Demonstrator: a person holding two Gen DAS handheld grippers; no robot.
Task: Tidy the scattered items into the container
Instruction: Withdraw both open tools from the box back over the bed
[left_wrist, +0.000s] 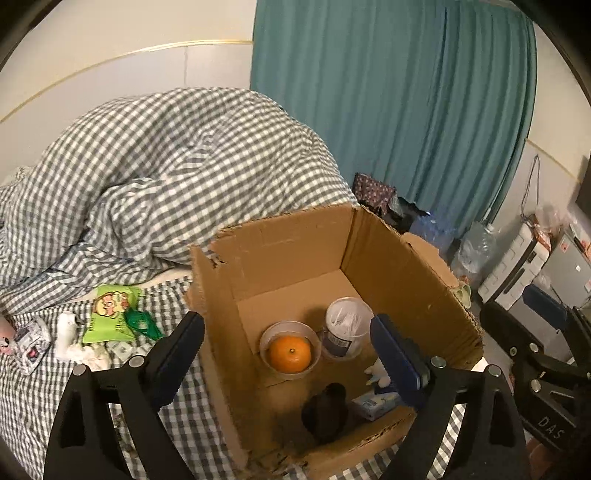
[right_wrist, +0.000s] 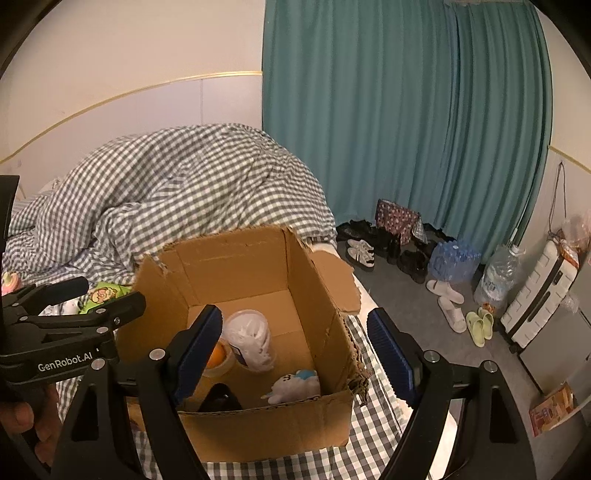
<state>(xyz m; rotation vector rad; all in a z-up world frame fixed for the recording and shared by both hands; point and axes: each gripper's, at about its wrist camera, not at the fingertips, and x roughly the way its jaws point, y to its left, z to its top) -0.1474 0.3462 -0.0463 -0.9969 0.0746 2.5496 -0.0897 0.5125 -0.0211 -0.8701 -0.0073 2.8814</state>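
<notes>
Left wrist view was filled at its centre by the cardboard box (left_wrist: 295, 258), which stood open-topped on the checked bed (left_wrist: 44, 387), its long axis running from lower left to upper right of the frame. Inside were seen an orange (left_wrist: 290, 353) in a clear cup, a capped clear jar (left_wrist: 347, 326) lying beside it, a dark object (left_wrist: 327, 410) and a small carton (left_wrist: 376, 404). The left claw (left_wrist: 288, 354) was held wide above the box with nothing between its jaws. A green packet (left_wrist: 110, 314) and white wrappers (left_wrist: 68, 332) lay scattered at lower left. The right claw (right_wrist: 295, 354) was likewise spread wide and empty over the box's right wall, near a white plush toy (right_wrist: 295, 386).
</notes>
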